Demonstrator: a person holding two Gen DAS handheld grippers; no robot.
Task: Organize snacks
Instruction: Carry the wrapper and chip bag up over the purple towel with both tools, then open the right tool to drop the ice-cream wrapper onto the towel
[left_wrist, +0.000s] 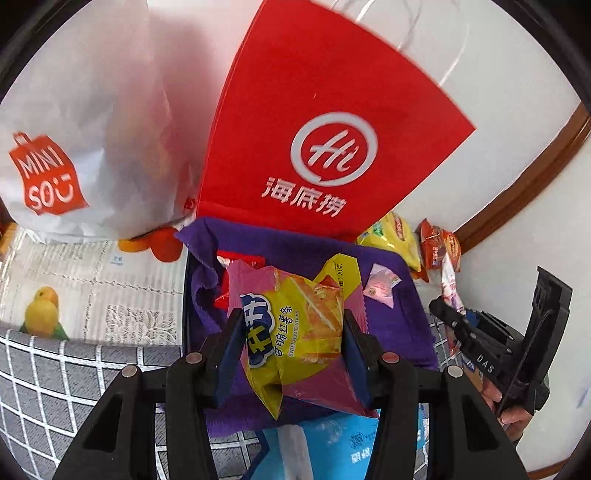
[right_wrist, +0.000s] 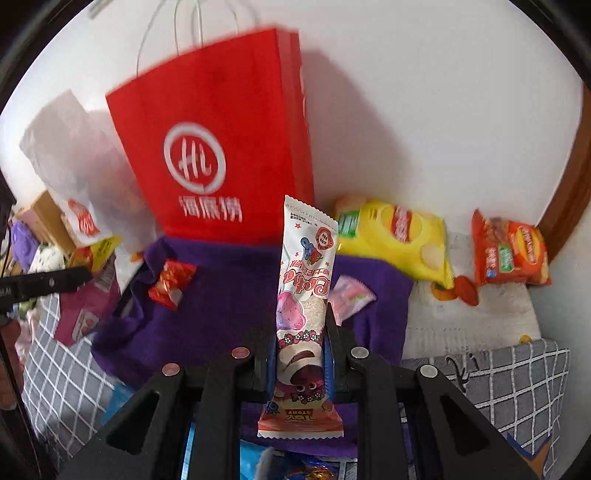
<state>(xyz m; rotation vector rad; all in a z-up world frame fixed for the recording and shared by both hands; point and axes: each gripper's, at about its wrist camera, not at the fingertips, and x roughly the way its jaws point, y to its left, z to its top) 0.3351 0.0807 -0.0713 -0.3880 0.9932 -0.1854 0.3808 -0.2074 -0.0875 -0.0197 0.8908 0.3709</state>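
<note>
Your left gripper (left_wrist: 293, 332) has its jaws clenched on a sweet potato sticks packet (left_wrist: 295, 332). This packet is pink and yellow, puffed, with blue characters on the front and a picture of orange sticks; it hangs tilted between the two blue pads, above the purple cloth (left_wrist: 388, 317).

Your right gripper (right_wrist: 300, 354) has its jaws pressed tight on a long cake roll wrapper (right_wrist: 304, 295). The wrapper stands almost upright, it is white and pink, with a purple-pink bear figure, strawberries and a Toy Story label at the lower end. It also is over the purple cloth (right_wrist: 221, 317).

On the cloth lie a small red candy packet (right_wrist: 171, 282) and a small pink packet (right_wrist: 349, 297), well apart from each other. Behind the cloth stands a red paper bag (right_wrist: 221, 147) with a white round logo, against the wall, and beside it a white Miniso bag (left_wrist: 81, 147). To the right of the red bag a yellow chips bag (right_wrist: 399, 236) and an orange chips bag (right_wrist: 509, 254) lie on the table (right_wrist: 480, 321), near the wall. A blue packet (left_wrist: 332, 443) is under your left gripper, partly hidden
</note>
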